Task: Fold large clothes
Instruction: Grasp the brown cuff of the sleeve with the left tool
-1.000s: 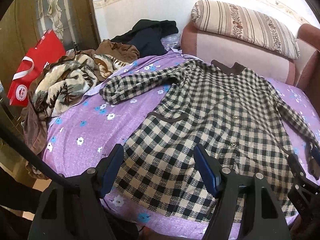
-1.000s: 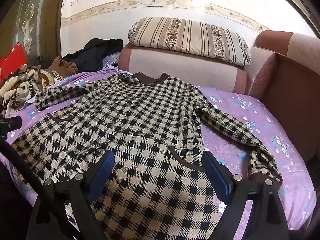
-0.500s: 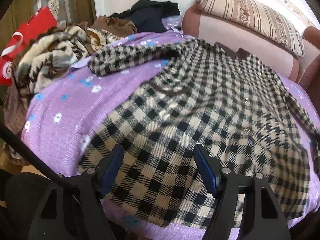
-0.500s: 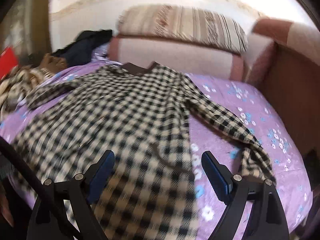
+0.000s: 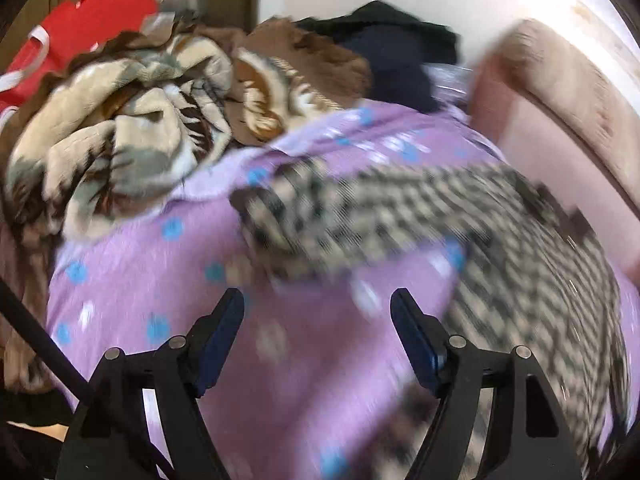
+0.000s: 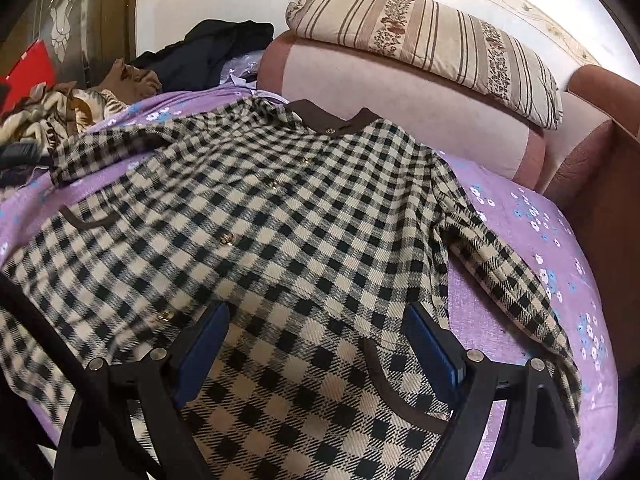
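Checked coat [image 6: 280, 216] lies spread flat, front up, on purple floral bedsheet [image 6: 552, 216], collar toward the headboard. Left gripper [image 5: 316, 300] hangs over bare sheet beside the coat's sleeve, fingers apart, empty (frame blurred). Right gripper [image 6: 316, 312] gapes above the lower front, gripping nothing.

The left wrist view is smeared with blur: the checked coat [image 5: 500, 240] at right loses its pattern and the striped pillow [image 5: 580, 92] at upper right is a haze. In the right wrist view, the coat's hem runs off the bottom edge, and the red bag [image 6: 34, 64] is cut off at upper left.
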`<state>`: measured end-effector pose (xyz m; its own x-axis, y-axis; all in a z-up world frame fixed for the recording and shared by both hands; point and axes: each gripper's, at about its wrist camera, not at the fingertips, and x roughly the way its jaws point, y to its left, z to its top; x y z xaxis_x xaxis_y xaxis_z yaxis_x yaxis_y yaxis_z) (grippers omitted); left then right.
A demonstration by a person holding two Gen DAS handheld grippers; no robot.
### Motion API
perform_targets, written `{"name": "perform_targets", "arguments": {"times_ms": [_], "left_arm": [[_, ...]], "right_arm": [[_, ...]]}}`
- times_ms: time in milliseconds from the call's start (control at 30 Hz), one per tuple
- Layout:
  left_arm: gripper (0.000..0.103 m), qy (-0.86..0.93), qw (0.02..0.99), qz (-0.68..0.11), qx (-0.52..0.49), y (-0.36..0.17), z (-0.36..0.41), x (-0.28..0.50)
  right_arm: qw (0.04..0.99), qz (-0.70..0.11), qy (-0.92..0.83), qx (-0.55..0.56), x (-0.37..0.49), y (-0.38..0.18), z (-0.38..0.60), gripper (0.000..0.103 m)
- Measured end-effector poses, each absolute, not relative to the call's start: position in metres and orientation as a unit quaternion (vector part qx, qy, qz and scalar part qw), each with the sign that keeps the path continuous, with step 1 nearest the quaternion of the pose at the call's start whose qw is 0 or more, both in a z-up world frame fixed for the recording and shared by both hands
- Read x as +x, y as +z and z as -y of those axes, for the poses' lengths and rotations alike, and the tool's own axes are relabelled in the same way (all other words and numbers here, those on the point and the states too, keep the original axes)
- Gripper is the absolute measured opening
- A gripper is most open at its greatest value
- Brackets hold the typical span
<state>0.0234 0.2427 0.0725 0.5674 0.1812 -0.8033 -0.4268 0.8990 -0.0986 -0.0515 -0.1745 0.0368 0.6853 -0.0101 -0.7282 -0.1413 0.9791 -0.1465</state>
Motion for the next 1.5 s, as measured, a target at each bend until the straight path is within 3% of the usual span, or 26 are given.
{"name": "perform_targets", "arguments": {"times_ms": [200,333,367,400,467,633,667,700,767,833,933,967,1267,1500], "left_arm": [[0.075,0.214,0.842,-0.45,-0.208,0.037,-0.318,0.075],[0.073,0.166,0.841,-0.456,-0.24,0.026,-0.324,0.087],[0.043,0.146,0.843,-0.457,-0.243,0.027,-0.324,0.089],[0.006,0.126,0.839,-0.461,-0.259,0.03,-0.326,0.09],[0.005,0.129,0.841,-0.438,-0.292,0.042,-0.335,0.08],[0.006,0.265,0.872,-0.318,-0.263,0.109,-0.354,0.024],[0.012,0.298,0.871,-0.299,-0.253,0.118,-0.355,0.01],[0.026,0.336,0.866,-0.284,-0.239,0.124,-0.356,-0.003],[0.044,0.381,0.857,-0.263,-0.228,0.13,-0.359,-0.022],[0.044,0.447,0.841,-0.222,-0.21,0.141,-0.365,-0.046],[0.063,0.483,0.831,-0.182,-0.207,0.149,-0.382,-0.075],[0.066,0.482,0.831,-0.182,-0.21,0.147,-0.385,-0.08],[0.069,0.353,0.856,-0.319,-0.203,0.1,-0.382,-0.039],[0.069,0.316,0.848,-0.412,-0.112,0.065,-0.357,-0.004]], "right_arm": [[0.906,-0.414,0.041,-0.075,-0.042,0.021,0.181,0.092],[0.899,-0.431,0.054,-0.061,-0.03,0.009,0.181,0.092],[0.897,-0.434,0.055,-0.06,-0.029,0.006,0.18,0.092],[0.894,-0.441,0.055,-0.057,-0.026,0.002,0.181,0.092],[0.89,-0.45,0.054,-0.052,-0.023,-0.004,0.183,0.092],[0.888,-0.457,0.045,-0.031,-0.021,-0.008,0.192,0.092],[0.888,-0.457,0.045,-0.03,-0.02,-0.008,0.193,0.092],[0.888,-0.457,0.045,-0.03,-0.02,-0.009,0.193,0.092],[0.889,-0.455,0.043,-0.035,-0.02,-0.009,0.192,0.092],[0.89,-0.452,0.043,-0.042,-0.022,-0.01,0.191,0.092],[0.891,-0.449,0.042,-0.051,-0.024,-0.01,0.188,0.092],[0.892,-0.448,0.041,-0.054,-0.025,-0.01,0.187,0.092],[0.895,-0.44,0.03,-0.071,-0.027,-0.011,0.181,0.092],[0.894,-0.441,0.033,-0.067,-0.027,-0.012,0.181,0.092]]}}
